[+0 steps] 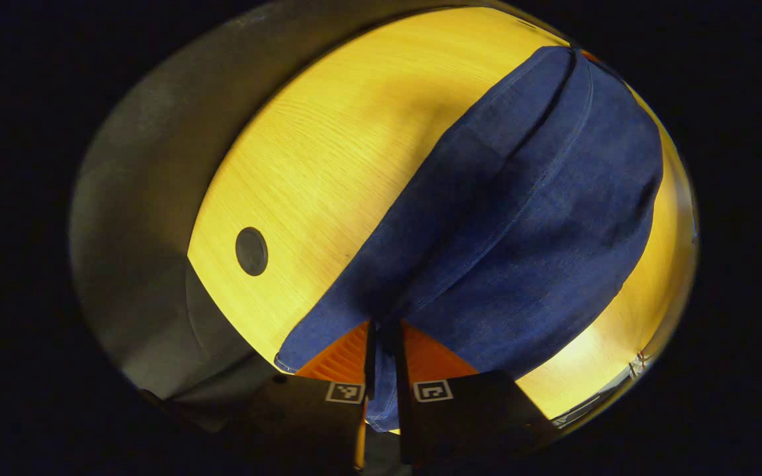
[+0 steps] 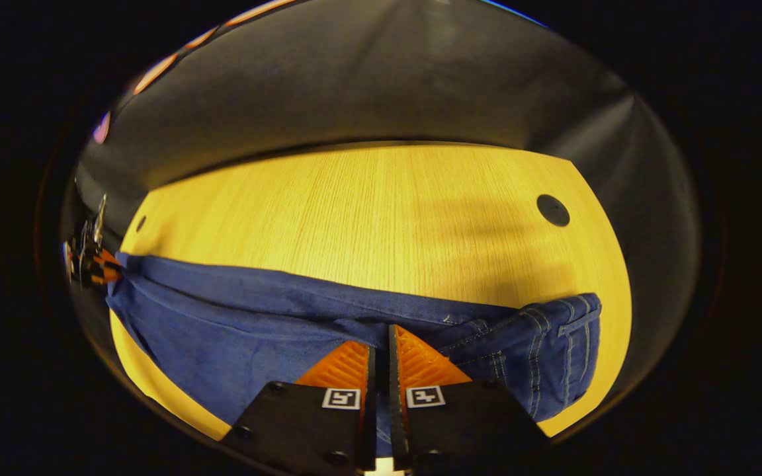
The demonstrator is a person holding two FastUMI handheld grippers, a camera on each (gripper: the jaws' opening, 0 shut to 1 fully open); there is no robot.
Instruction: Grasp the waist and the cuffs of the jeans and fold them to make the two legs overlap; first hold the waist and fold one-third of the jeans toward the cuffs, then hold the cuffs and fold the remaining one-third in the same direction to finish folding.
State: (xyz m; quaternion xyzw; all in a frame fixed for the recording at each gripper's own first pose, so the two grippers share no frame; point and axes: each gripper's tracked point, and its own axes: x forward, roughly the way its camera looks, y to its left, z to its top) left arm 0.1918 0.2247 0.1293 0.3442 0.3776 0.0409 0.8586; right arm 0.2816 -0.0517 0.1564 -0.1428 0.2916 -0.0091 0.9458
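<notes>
Left tool (image 1: 383,330) pinched jeans (image 1: 520,218) at cuff end, fingers pressed together on denim. Right tool (image 2: 381,344) likewise clamped jeans near waist. Jeans lay stretched across surface (image 2: 381,211). Round hole (image 2: 553,210) in surface beyond.

No words, brands or numbers can be read anywhere. The nearest things to signs are small square black-and-white coded markers — one on each finger of the left gripper (image 1: 384,324) and of the right gripper (image 2: 381,344) — bearing patterns, not letters.
</notes>
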